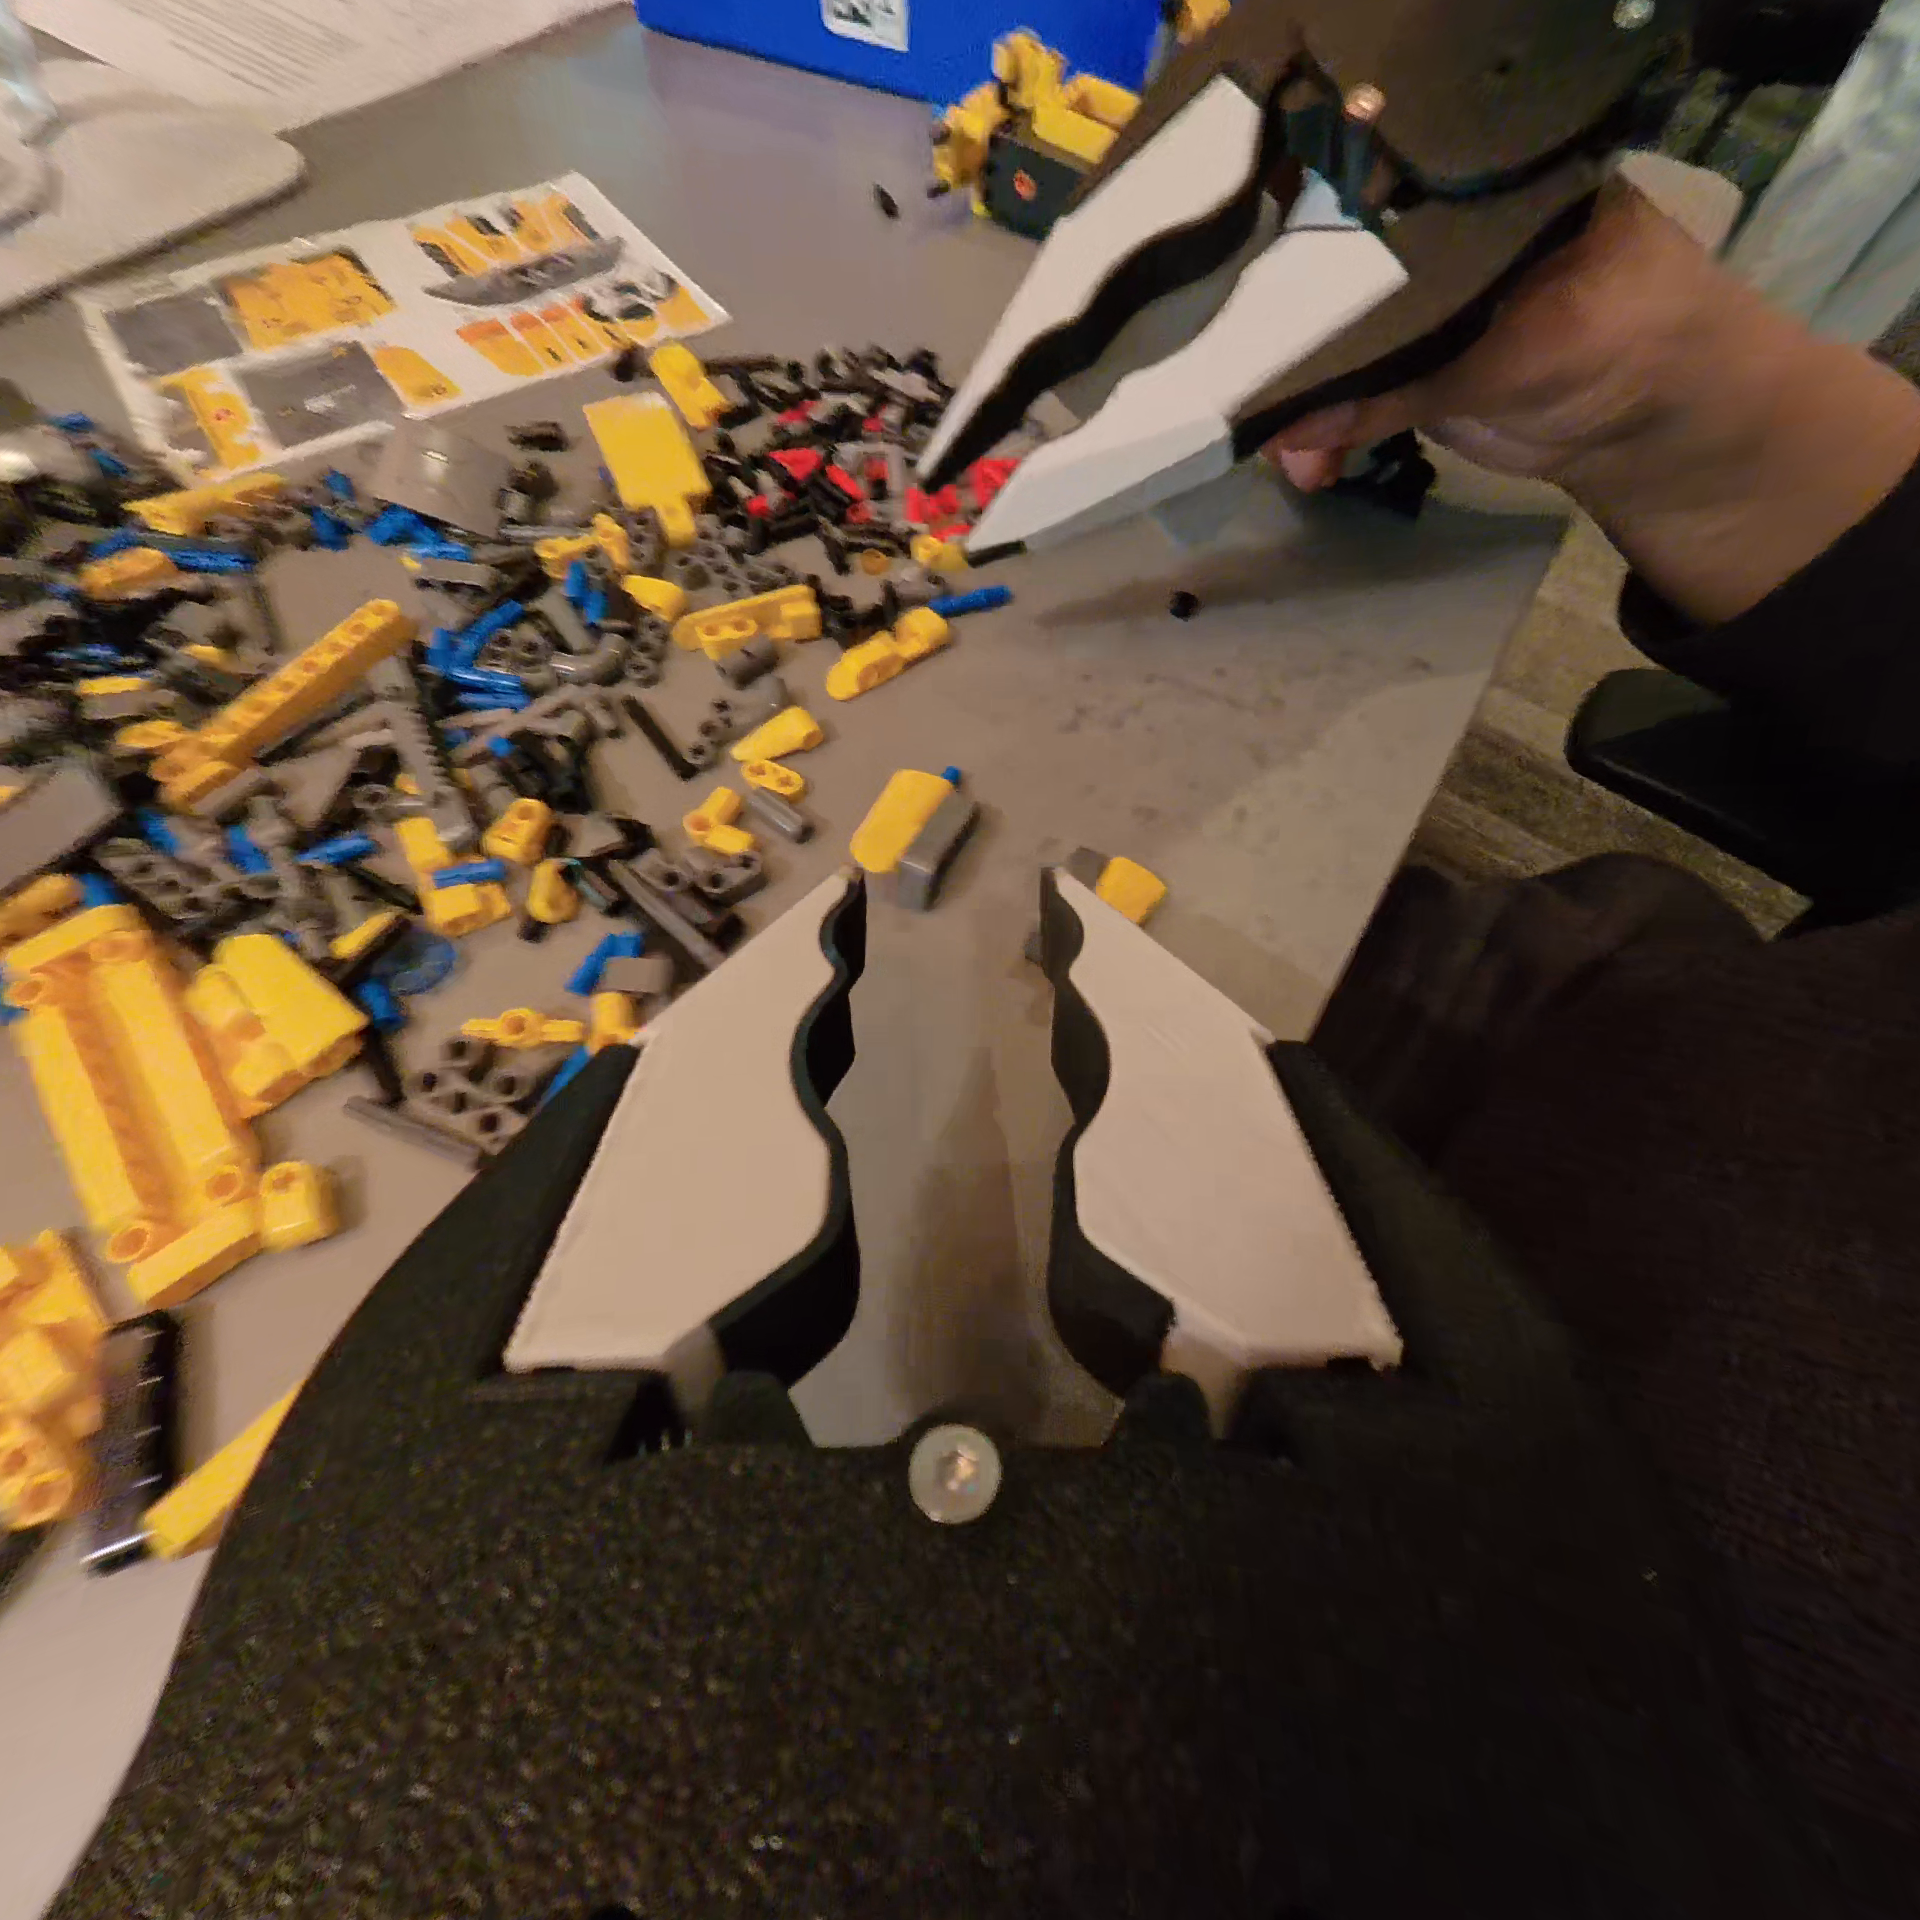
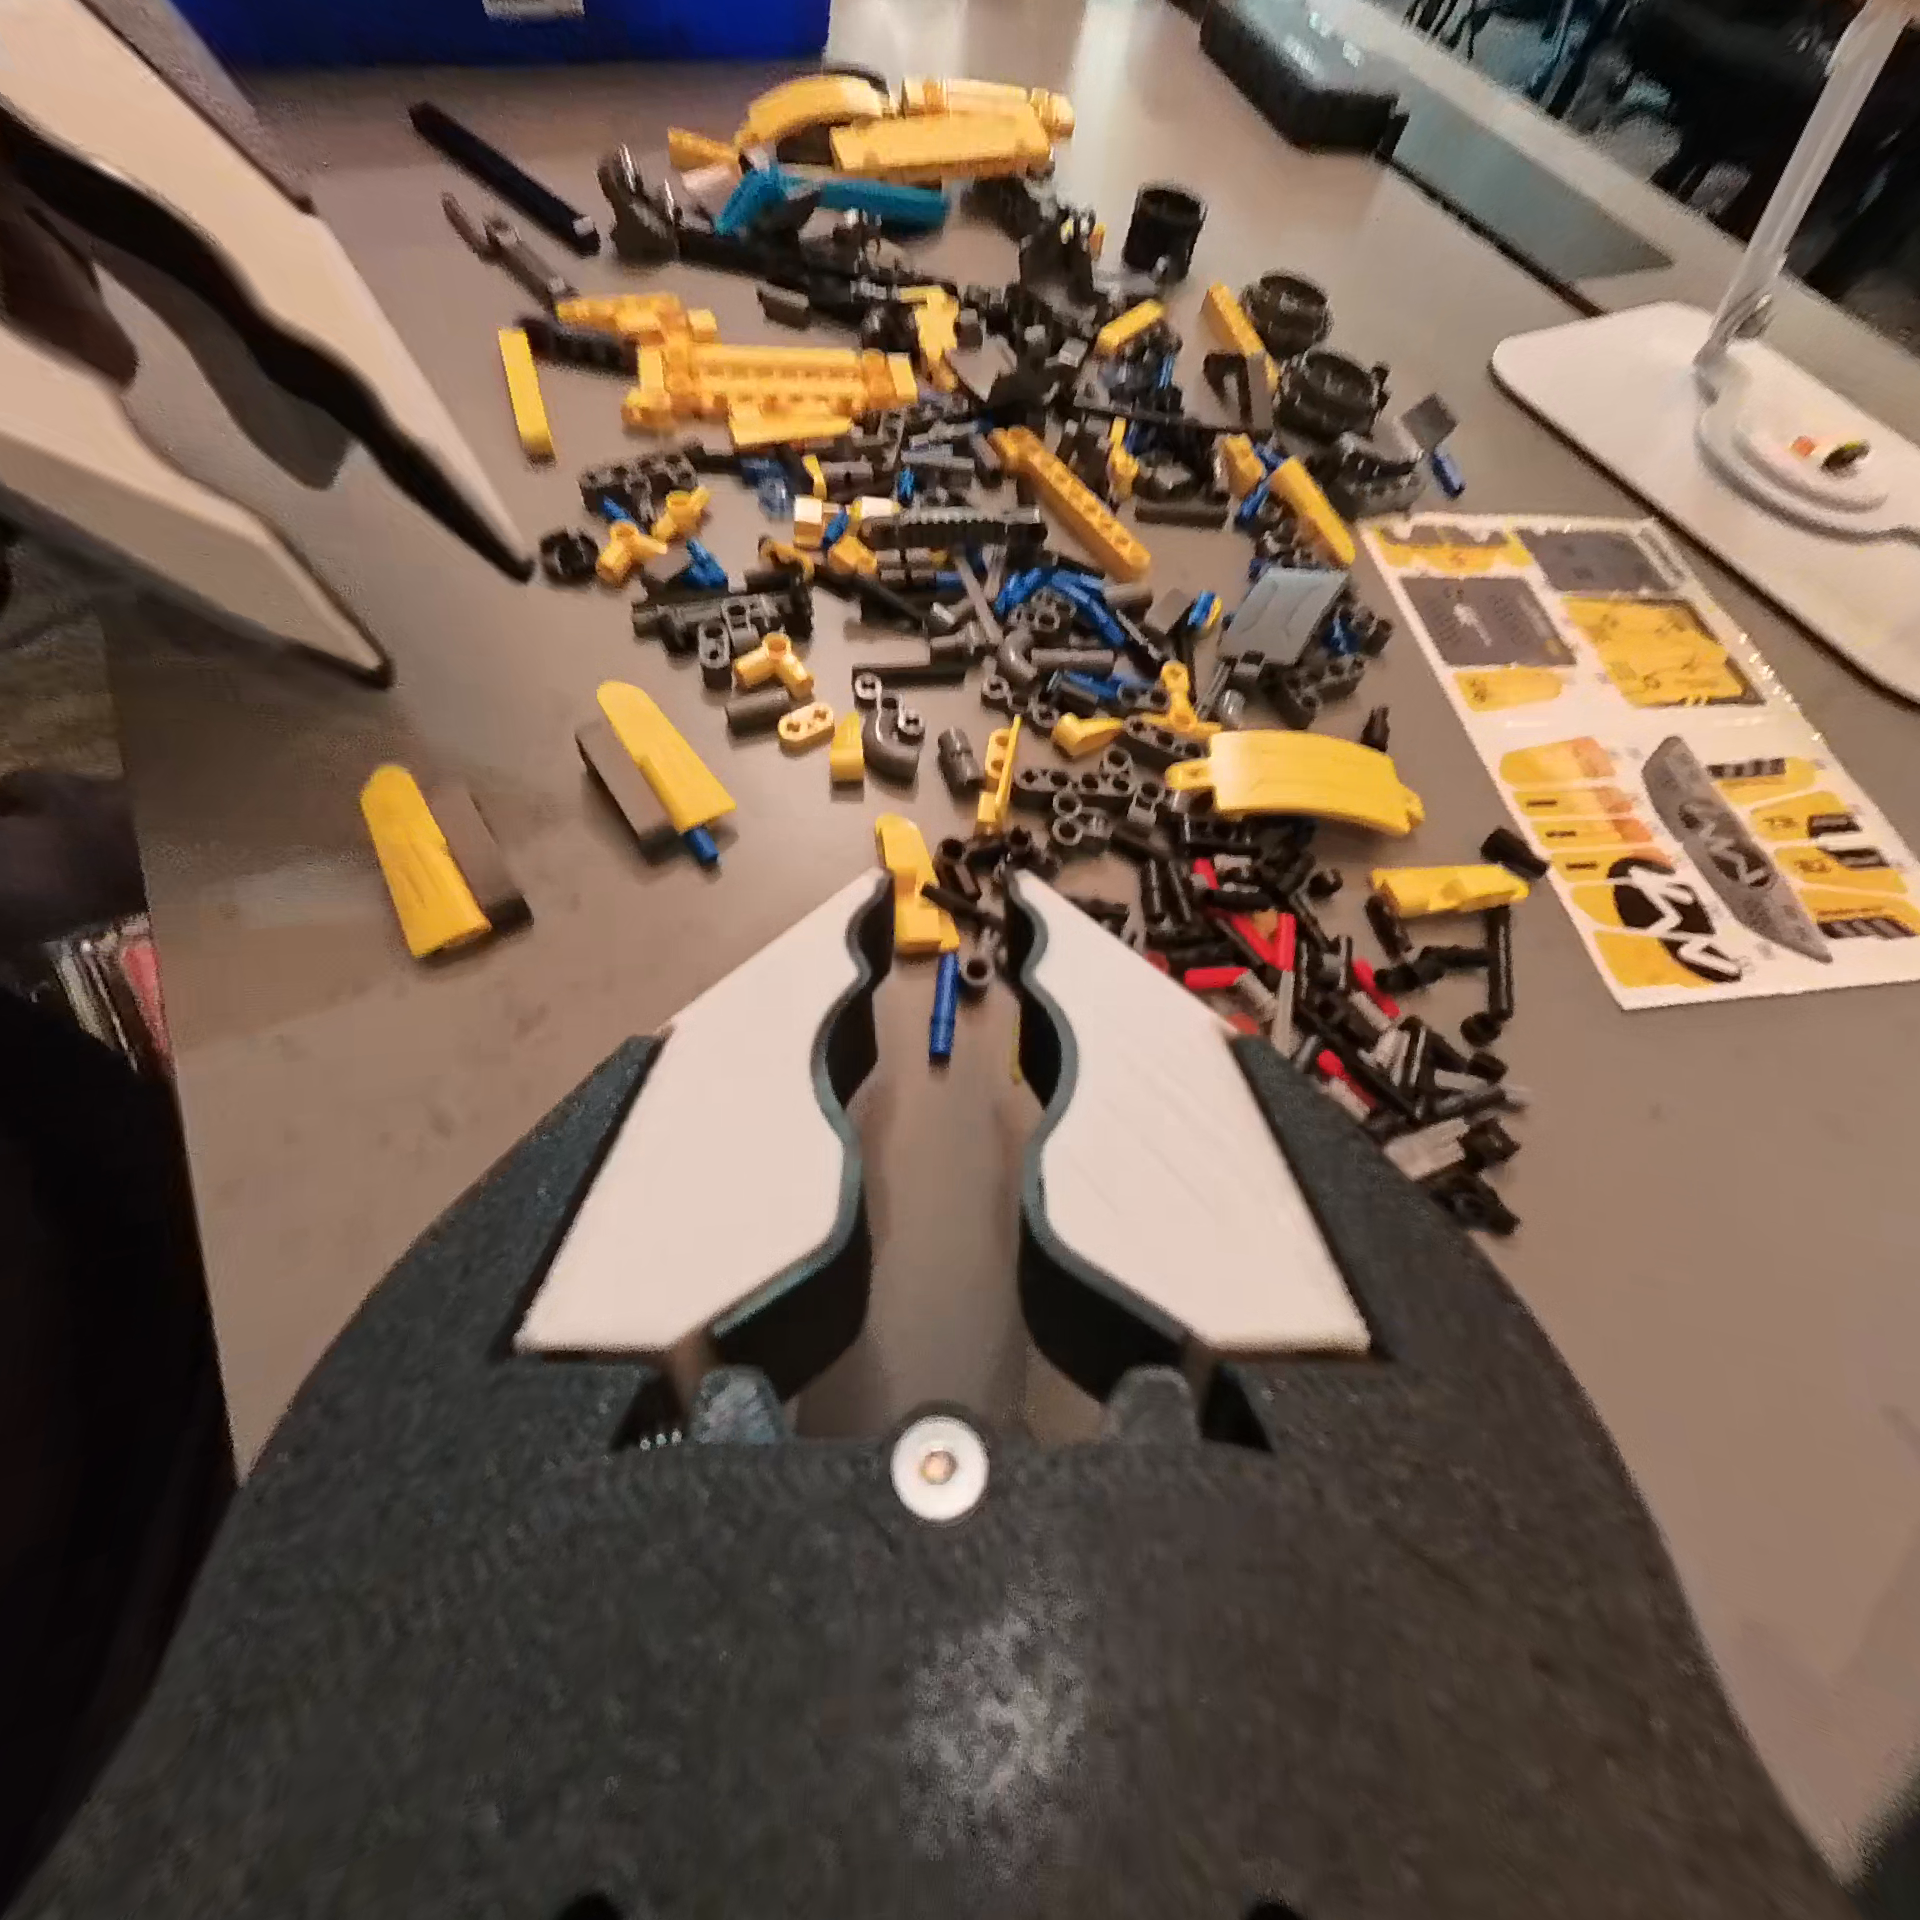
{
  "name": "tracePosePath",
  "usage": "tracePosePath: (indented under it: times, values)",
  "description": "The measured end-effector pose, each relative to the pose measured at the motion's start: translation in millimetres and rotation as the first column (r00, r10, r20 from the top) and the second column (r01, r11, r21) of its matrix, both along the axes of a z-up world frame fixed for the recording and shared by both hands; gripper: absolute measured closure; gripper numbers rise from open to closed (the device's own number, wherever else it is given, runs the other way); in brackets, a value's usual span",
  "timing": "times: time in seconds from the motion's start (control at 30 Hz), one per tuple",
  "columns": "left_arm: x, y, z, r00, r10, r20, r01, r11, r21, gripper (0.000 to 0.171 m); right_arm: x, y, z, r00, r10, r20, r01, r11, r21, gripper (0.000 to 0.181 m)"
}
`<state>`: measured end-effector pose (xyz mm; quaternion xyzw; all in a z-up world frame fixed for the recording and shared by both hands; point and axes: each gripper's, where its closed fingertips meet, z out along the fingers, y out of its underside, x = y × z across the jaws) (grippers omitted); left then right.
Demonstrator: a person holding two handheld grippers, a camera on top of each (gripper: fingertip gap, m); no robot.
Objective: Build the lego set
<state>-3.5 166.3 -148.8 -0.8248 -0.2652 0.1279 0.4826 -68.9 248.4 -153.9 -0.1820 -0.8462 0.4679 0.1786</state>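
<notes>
Loose yellow, black, grey, blue and red building-toy parts lie spread over a grey table (image 1: 1195, 748). My left gripper (image 1: 951, 883) is open and empty, low over the table's near edge. A yellow and grey wedge piece (image 1: 914, 831) lies just ahead of its left fingertip, and a second one (image 1: 1127, 888) lies by its right fingertip. My right gripper (image 2: 948, 883) is open above a small yellow curved part (image 2: 914, 883) and a blue pin (image 2: 943, 997), at the edge of a heap of black and red pins (image 2: 1299, 966). It also shows in the left wrist view (image 1: 956, 509).
A sticker sheet (image 2: 1662, 748) lies right of the pile, and beyond it stands a white stand base (image 2: 1704, 468). A blue box (image 1: 904, 42) stands at the far side. The left gripper (image 2: 447, 613) reaches in from the left. A person's hand (image 1: 1662, 395) holds the right gripper. One gripper's finger ends stand about 11 centimetres off the other's.
</notes>
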Motion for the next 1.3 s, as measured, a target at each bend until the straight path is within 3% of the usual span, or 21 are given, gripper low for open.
tracePosePath:
  times: [0.2, 0.27, 0.3, 0.33, 0.57, 0.67, 0.87, 1.1, 1.3]
  values:
    - [-54.2, -51.5, 17.4, 0.966, 0.257, -0.037, -0.257, 0.966, -0.001, 0.142, -10.9, -17.5, 26.7, 0.994, 0.012, -0.108, -0.024, 0.994, -0.106, 0.163]
    - [-62.3, -63.8, 10.9, 0.949, 0.314, -0.023, -0.314, 0.949, -0.022, 0.155, -12.9, -22.2, 31.4, 0.99, 0.011, -0.142, -0.032, 0.989, -0.143, 0.163]
    - [-64.3, -68.8, 5.3, 0.943, 0.334, -0.014, -0.334, 0.941, -0.047, 0.171, -13.7, -22.6, 31.5, 0.989, 0.007, -0.15, -0.029, 0.989, -0.144, 0.163]
    - [-66.1, -72.8, -0.6, 0.937, 0.35, -0.007, -0.35, 0.934, -0.072, 0.171, -14.8, -22.3, 32.3, 0.987, 0.001, -0.161, -0.025, 0.989, -0.143, 0.163]
    - [-75.6, -60.7, -13.2, 0.948, 0.318, 0.031, -0.313, 0.943, -0.11, 0.17, -17.5, -20.0, 36.1, 0.987, -0.011, -0.159, -0.018, 0.984, -0.175, 0.163]
    - [-89.1, -52.8, -15.6, 0.946, 0.324, 0.02, -0.318, 0.938, -0.139, 0.155, -16.7, -20.3, 36.2, 0.986, -0.007, -0.164, -0.022, 0.985, -0.174, 0.163]
    - [-100.4, -41.4, -27.9, 0.947, 0.312, 0.069, -0.296, 0.938, -0.182, 0.149, -14.1, -20.7, 38.2, 0.982, 0.0, -0.189, -0.033, 0.984, -0.175, 0.164]
    - [-104.8, -47.2, -32.9, 0.943, 0.331, 0.031, -0.313, 0.917, -0.248, 0.15, -13.2, -18.6, 40.7, 0.983, -0.001, -0.183, -0.036, 0.98, -0.198, 0.163]
    - [-102.9, -48.5, -31.6, 0.949, 0.316, 0.014, -0.303, 0.919, -0.251, 0.164, -13.5, -18.6, 40.3, 0.983, -0.004, -0.185, -0.033, 0.98, -0.194, 0.163]
